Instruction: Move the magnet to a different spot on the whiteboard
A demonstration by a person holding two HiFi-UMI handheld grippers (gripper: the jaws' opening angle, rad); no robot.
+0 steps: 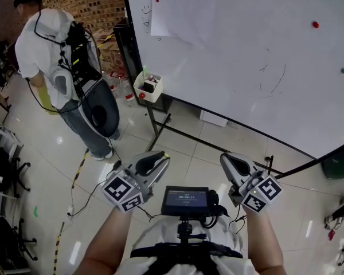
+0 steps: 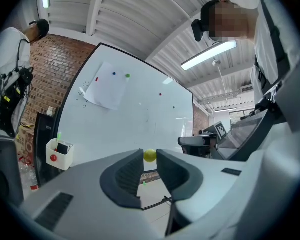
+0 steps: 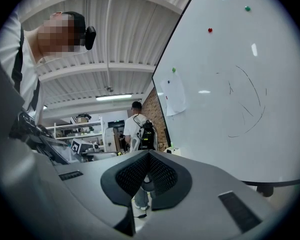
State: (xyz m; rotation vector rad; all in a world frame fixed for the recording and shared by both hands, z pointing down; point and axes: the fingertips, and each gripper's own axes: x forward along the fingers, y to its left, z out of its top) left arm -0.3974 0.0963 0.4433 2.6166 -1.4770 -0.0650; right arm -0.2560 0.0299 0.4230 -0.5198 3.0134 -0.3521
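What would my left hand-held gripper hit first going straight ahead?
Likely the white whiteboard, near its bottom edge; nothing shows between it and the yellow-green round magnet that the left hand-held gripper holds.

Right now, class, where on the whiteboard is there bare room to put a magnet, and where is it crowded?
Bare: the wide stretch of whiteboard between the paper sheet and the red magnet, and the strip under the sheet. Crowded: the right side, around the pen scribble and green magnet.

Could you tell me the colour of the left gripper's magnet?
Yellow-green magnet, clearest in the left gripper view.
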